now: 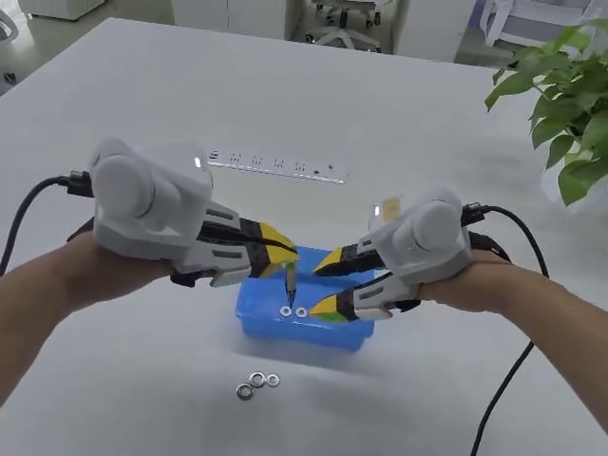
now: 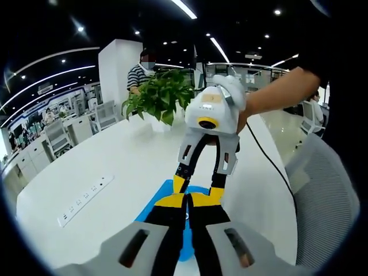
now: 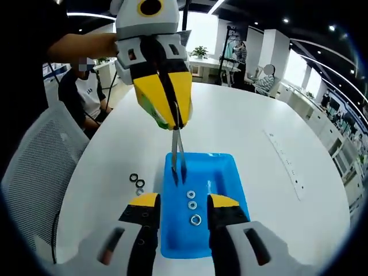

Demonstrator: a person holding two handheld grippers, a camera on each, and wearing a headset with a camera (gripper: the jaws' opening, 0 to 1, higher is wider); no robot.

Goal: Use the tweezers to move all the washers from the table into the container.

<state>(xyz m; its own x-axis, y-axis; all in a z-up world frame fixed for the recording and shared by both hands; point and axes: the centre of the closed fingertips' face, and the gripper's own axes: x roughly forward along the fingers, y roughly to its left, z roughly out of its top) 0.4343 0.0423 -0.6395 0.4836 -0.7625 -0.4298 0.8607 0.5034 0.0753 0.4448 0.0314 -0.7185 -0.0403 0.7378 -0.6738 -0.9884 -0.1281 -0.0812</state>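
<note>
My left gripper [image 1: 290,253] is shut on metal tweezers [image 1: 290,288], which point down into the blue container [image 1: 256,320]. In the right gripper view the tweezers [image 3: 178,155] hang from the left gripper [image 3: 175,123] with their tips just above the container's floor [image 3: 221,167], and I see nothing between them. Three washers [image 3: 192,205] lie in the container. Three more washers [image 1: 257,383] lie on the table in front of it. My right gripper [image 1: 321,287] stands open over the container's right side. Its open jaws [image 3: 184,201] flank the washers inside.
A white power strip [image 1: 275,164] lies further back on the white table [image 1: 399,114]. A green plant [image 1: 565,104] stands at the far right. Black cables [image 1: 28,214] trail from both grippers. Office chairs [image 3: 34,167] stand near the table's edge.
</note>
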